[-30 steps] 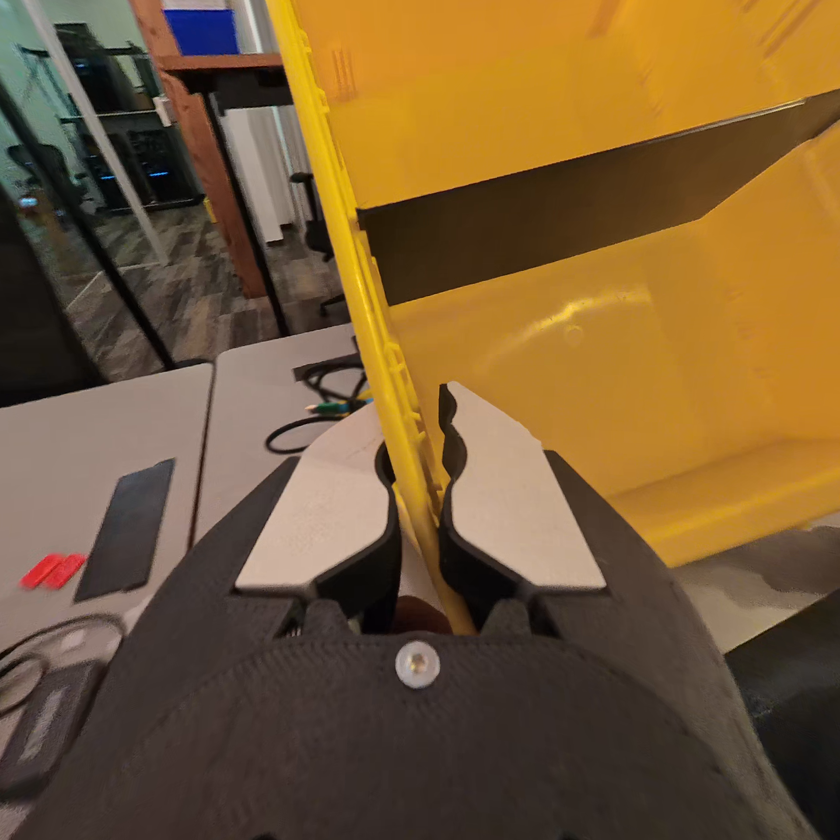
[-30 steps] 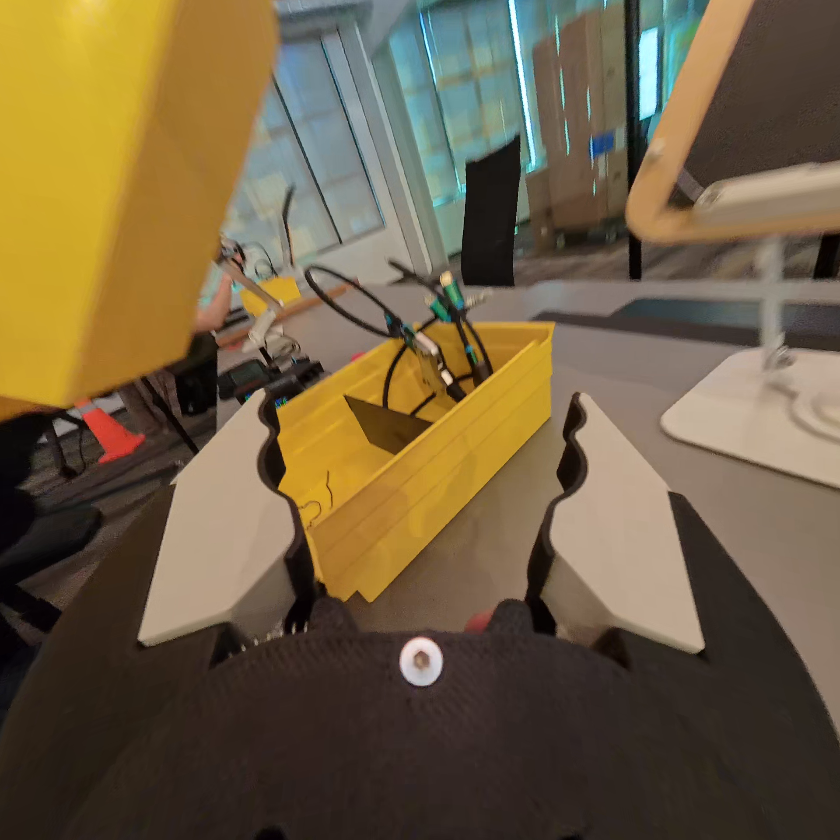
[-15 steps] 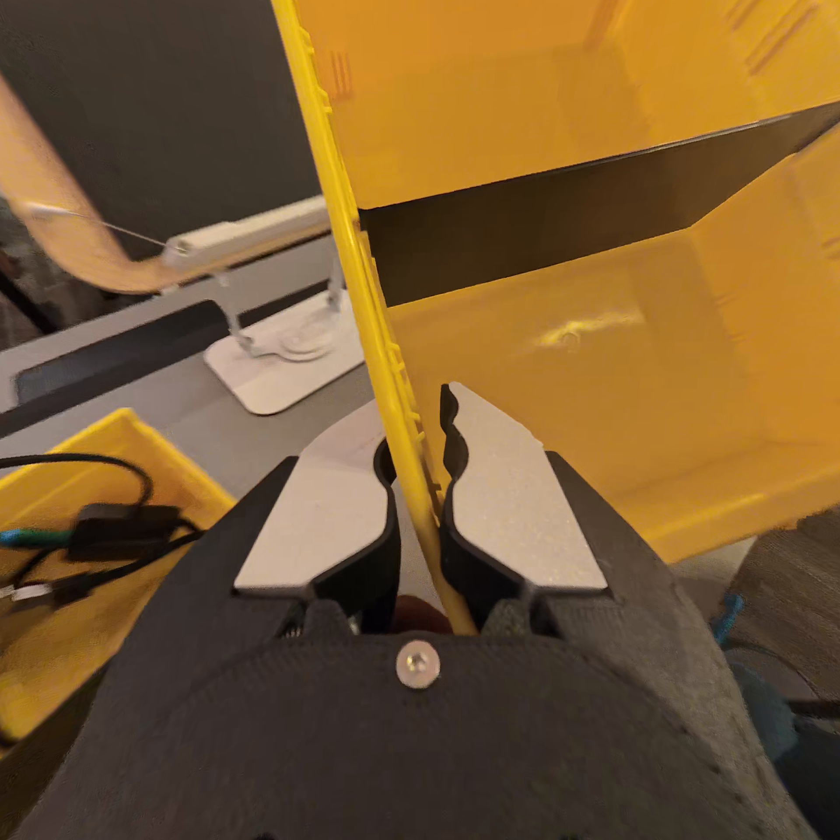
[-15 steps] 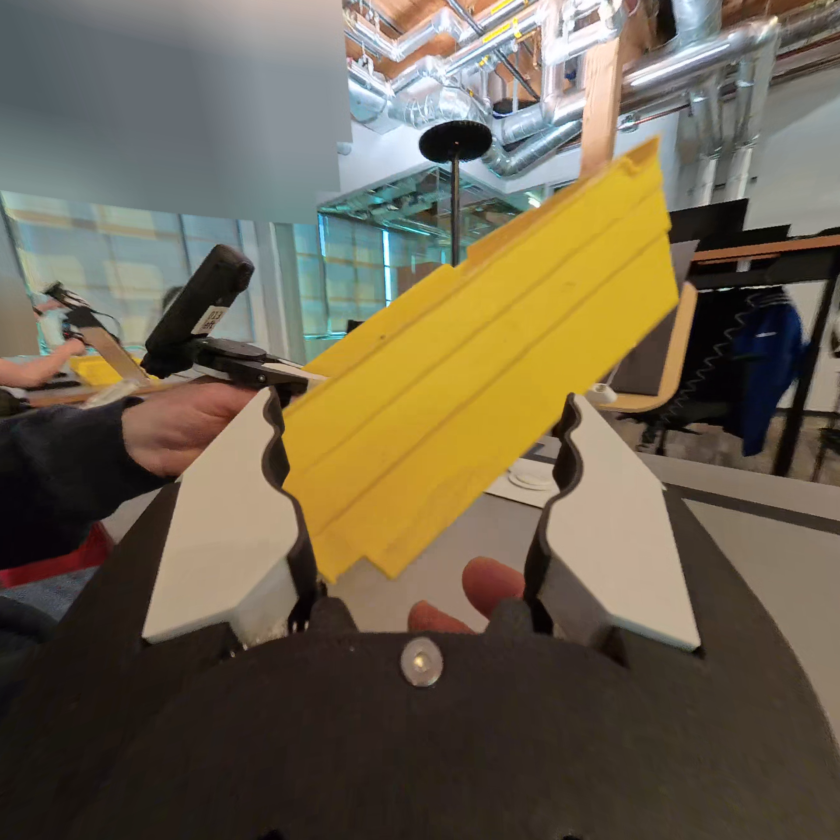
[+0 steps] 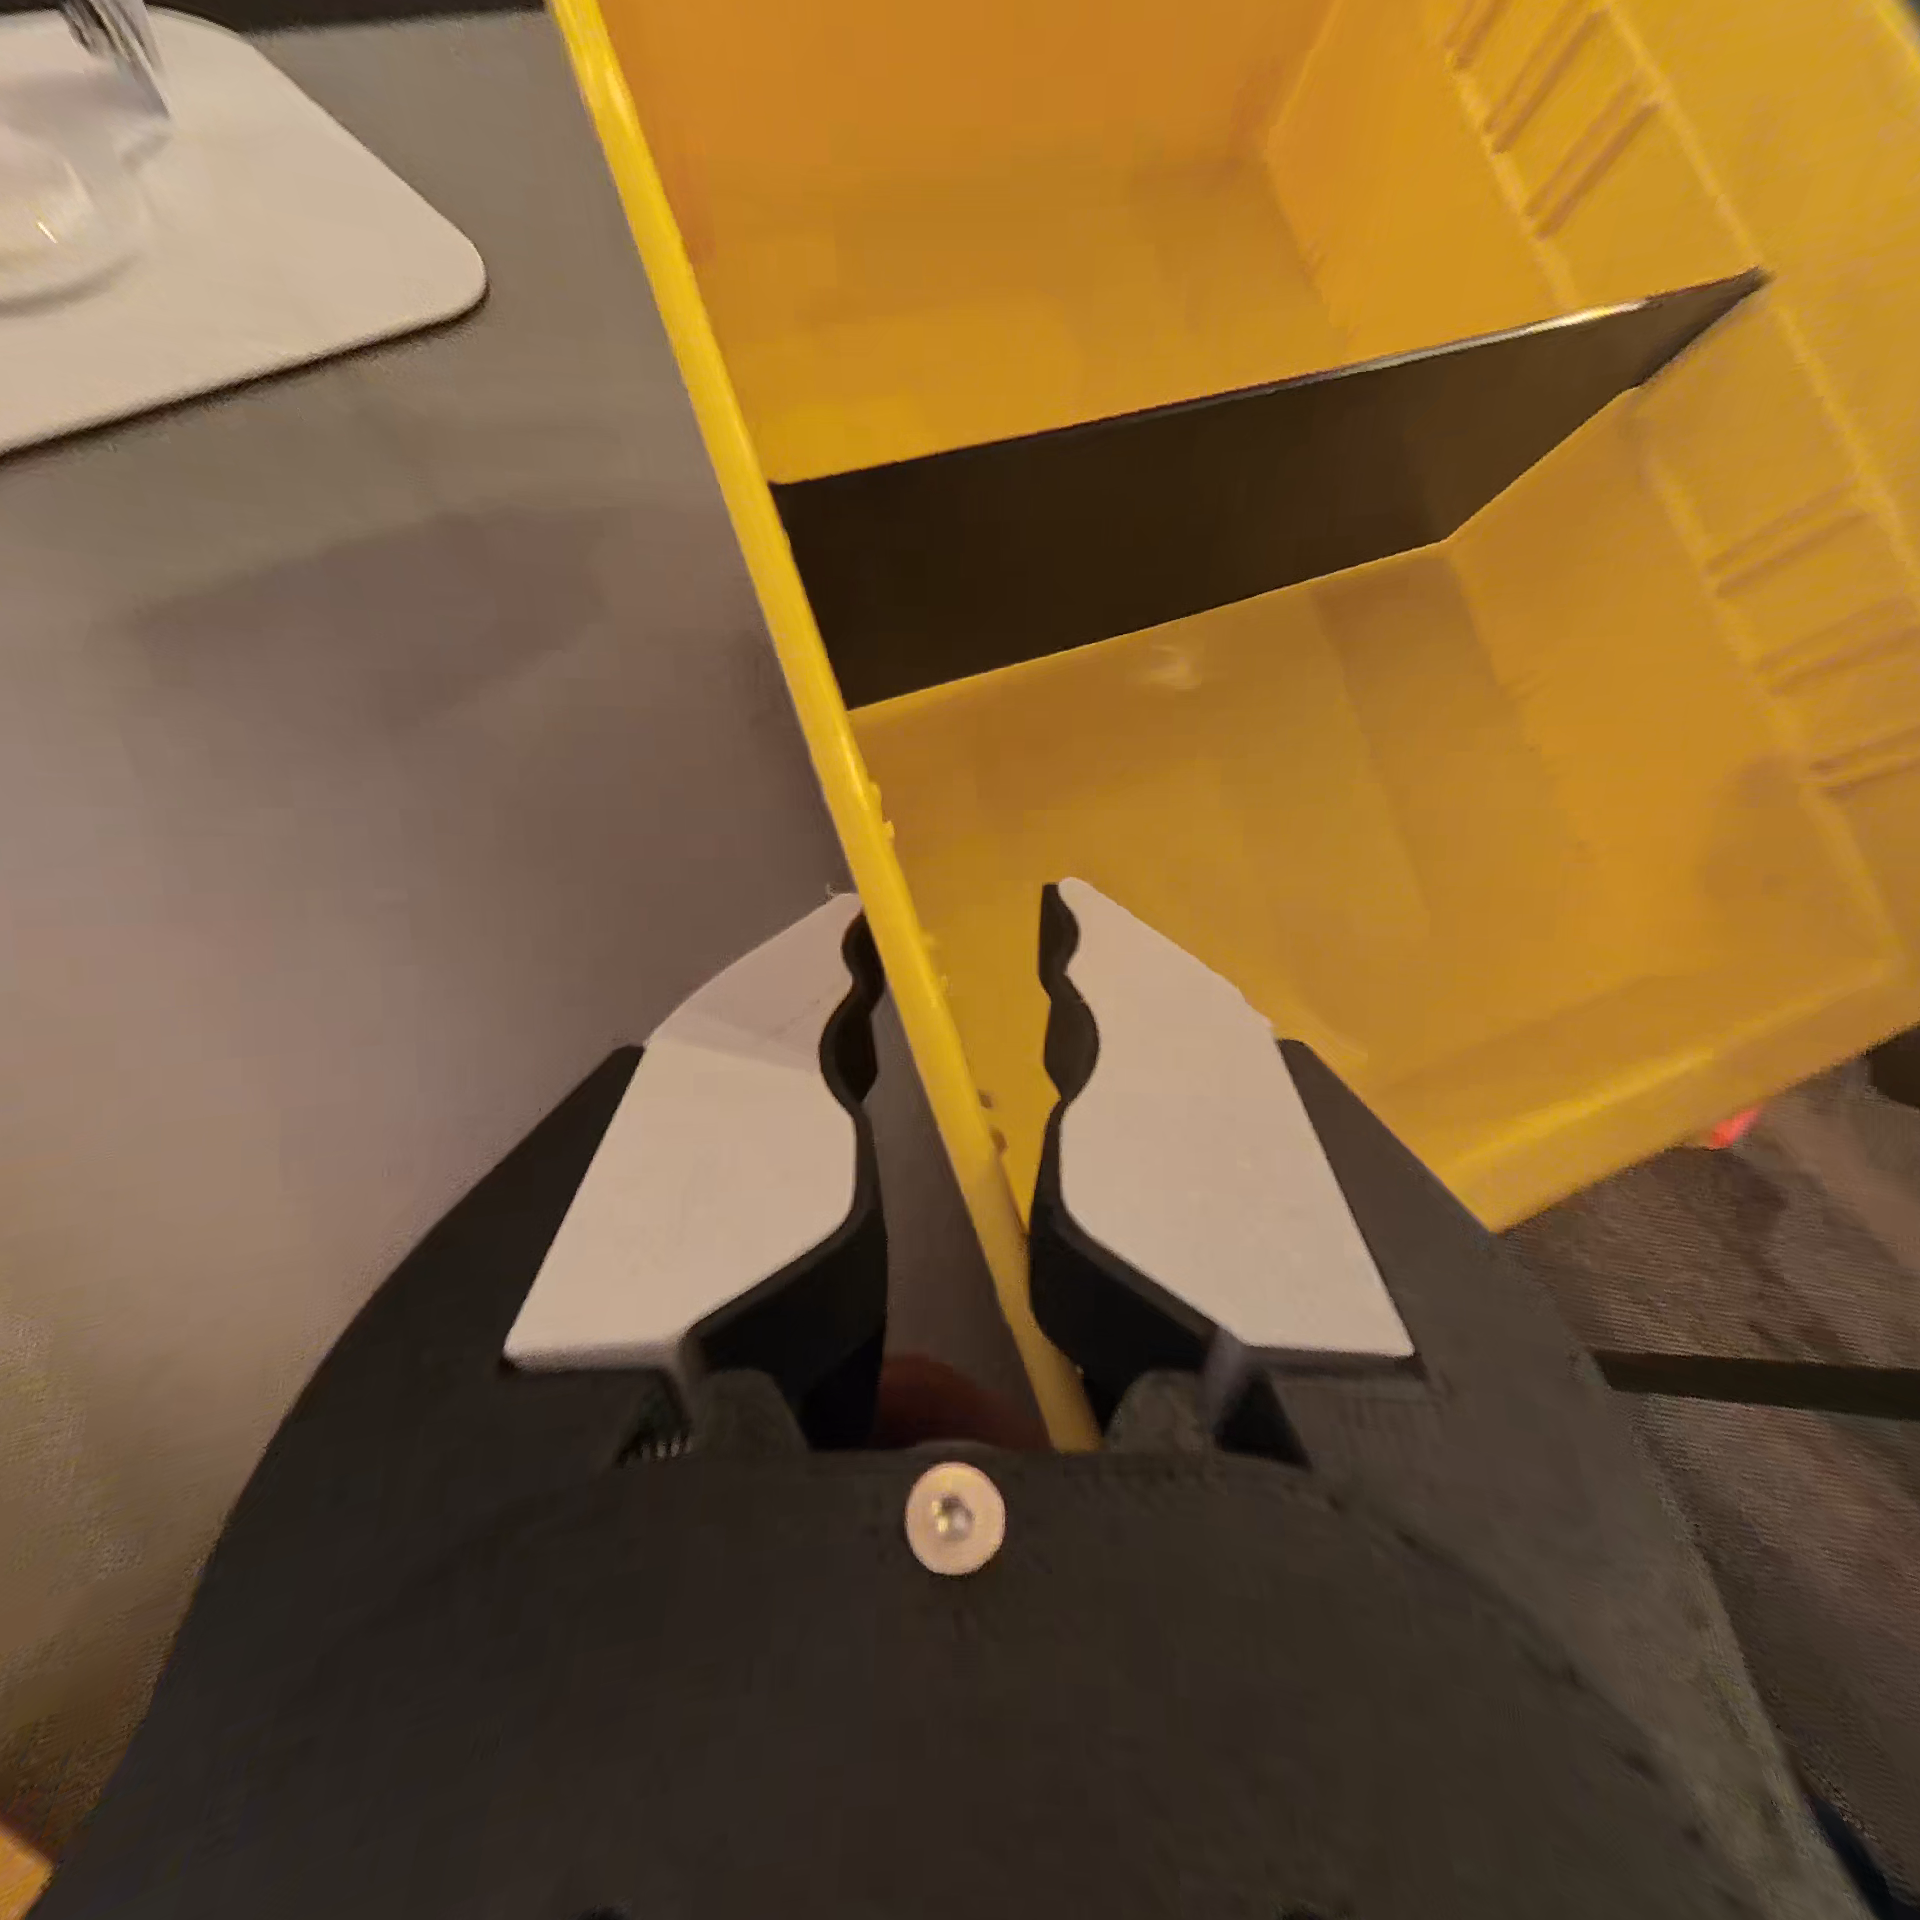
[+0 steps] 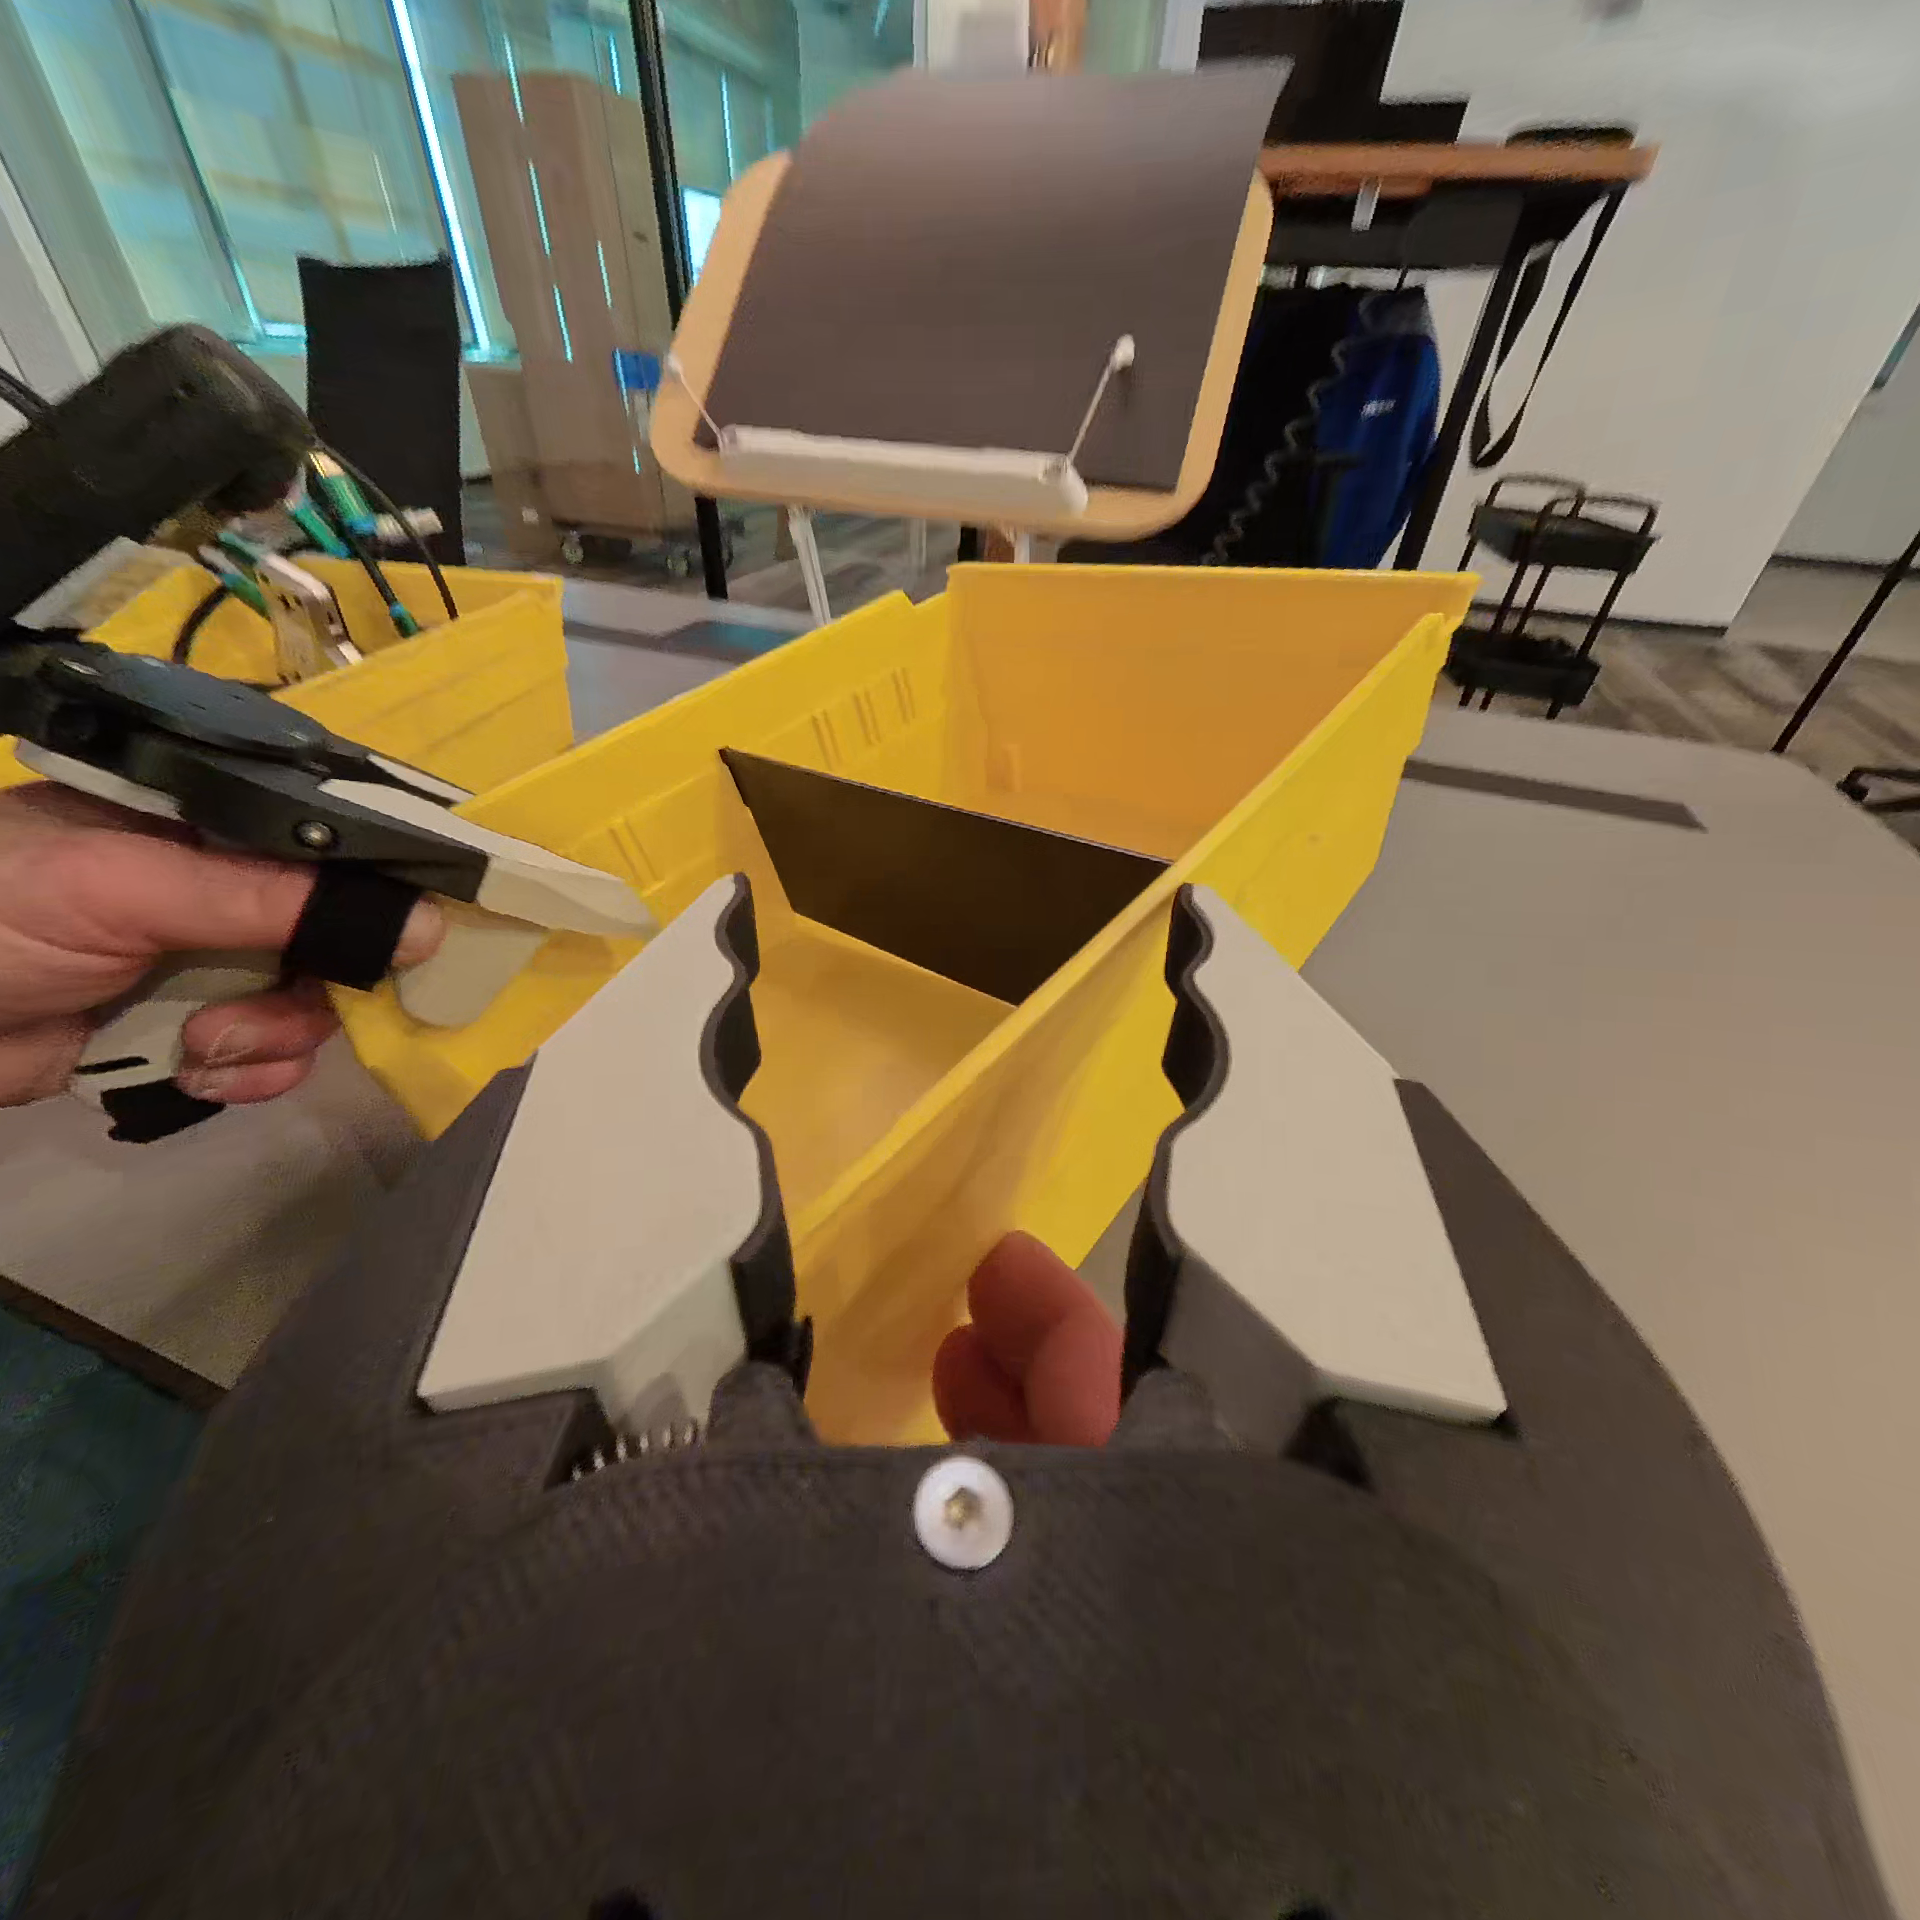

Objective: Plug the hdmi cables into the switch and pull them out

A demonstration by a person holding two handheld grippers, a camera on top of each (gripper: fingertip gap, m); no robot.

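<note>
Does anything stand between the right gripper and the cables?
Yes. An empty yellow bin sits right ahead of the right gripper, whose open fingers straddle its near wall. The cables lie in a second bin beyond, to the left, behind the left gripper.

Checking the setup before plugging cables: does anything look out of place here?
Nothing spilled or damaged. One oddity: the left gripper and right gripper both straddle walls of an empty yellow bin with a black divider, while the cables lie in the other yellow bin behind it.
</note>
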